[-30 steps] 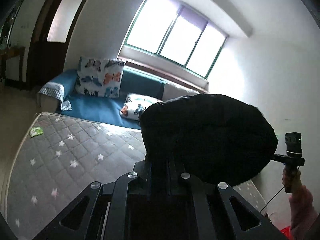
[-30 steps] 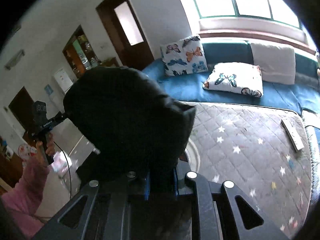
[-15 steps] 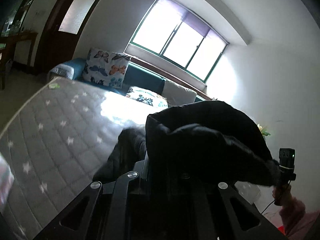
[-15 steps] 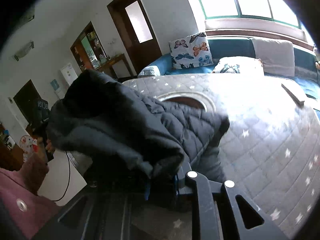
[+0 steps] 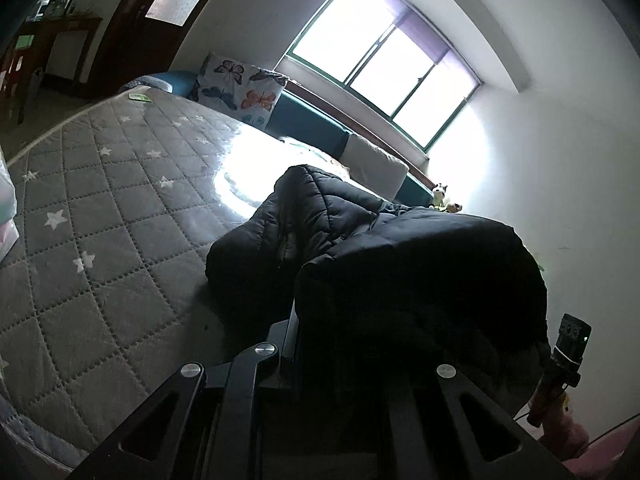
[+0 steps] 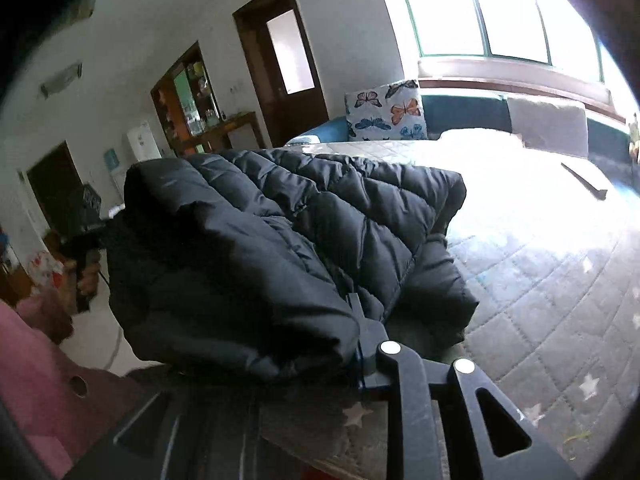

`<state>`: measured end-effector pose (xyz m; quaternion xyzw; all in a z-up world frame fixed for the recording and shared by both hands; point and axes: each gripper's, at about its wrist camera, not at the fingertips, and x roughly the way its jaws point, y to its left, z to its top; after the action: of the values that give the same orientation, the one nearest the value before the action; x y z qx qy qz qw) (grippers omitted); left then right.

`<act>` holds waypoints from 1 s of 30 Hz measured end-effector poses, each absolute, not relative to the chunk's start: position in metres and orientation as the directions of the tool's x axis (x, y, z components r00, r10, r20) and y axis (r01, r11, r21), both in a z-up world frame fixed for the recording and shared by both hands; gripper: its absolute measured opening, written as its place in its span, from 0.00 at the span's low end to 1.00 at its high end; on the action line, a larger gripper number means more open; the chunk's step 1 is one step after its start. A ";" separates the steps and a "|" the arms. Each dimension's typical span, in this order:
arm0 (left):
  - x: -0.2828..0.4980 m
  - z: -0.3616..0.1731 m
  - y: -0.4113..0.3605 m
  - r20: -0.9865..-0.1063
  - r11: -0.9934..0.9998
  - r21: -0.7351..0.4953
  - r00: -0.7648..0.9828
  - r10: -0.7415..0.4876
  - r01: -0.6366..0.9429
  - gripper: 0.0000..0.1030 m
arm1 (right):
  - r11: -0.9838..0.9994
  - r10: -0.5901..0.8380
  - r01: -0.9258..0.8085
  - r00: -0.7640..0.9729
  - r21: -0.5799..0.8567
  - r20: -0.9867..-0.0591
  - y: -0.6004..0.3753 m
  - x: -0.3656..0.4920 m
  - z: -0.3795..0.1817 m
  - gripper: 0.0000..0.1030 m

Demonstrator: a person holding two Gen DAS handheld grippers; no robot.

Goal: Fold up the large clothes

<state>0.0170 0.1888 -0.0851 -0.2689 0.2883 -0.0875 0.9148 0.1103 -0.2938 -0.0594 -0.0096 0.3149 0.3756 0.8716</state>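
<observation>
On mattress [image 5: 104,216], black jacket [image 6: 280,240], near edge

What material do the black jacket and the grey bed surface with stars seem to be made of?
Black jacket: probably a smooth synthetic shell, nylon or polyester, with padded filling. It has a slight sheen and puffy stitched channels.

Mattress: seemingly a matte grey woven or knitted fabric over padding. Diamond quilting lines dent its surface, and pale stars are printed or stitched on it; I cannot tell which.
</observation>
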 end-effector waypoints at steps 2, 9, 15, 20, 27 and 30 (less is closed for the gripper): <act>0.019 -0.084 0.189 -0.482 0.850 -0.527 0.820 -0.309 0.010 0.11 | 0.729 0.613 -0.668 0.541 0.148 -0.575 -0.289 0.105 -0.052 0.28; 0.032 -0.080 0.192 -0.523 0.862 -0.507 0.800 -0.295 -0.014 0.14 | 0.745 0.487 -0.667 0.545 -0.001 -0.682 -0.293 0.086 -0.042 0.53; 0.027 -0.077 0.214 -0.546 0.851 -0.522 0.791 -0.276 -0.063 0.14 | 0.784 0.485 -0.616 0.535 0.073 -0.692 -0.311 0.091 -0.003 0.53; 0.024 -0.037 0.222 -0.549 0.880 -0.472 0.801 -0.240 -0.059 0.14 | 0.767 0.537 -0.623 0.491 0.155 -0.685 -0.278 0.126 0.033 0.53; 0.059 0.051 0.206 -0.535 0.924 -0.380 0.805 -0.257 0.042 0.14 | 0.741 0.575 -0.598 0.332 0.304 -0.748 -0.194 0.204 0.048 0.53; 0.090 0.078 0.193 -0.540 0.919 -0.381 0.782 -0.310 0.102 0.15 | 0.733 0.566 -0.591 0.253 0.338 -0.785 -0.159 0.229 0.038 0.53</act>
<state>0.0900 0.1934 0.0782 -0.1678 0.3106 -0.1110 0.9290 0.2286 -0.1589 0.0384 -0.0126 0.4900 0.3655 0.7913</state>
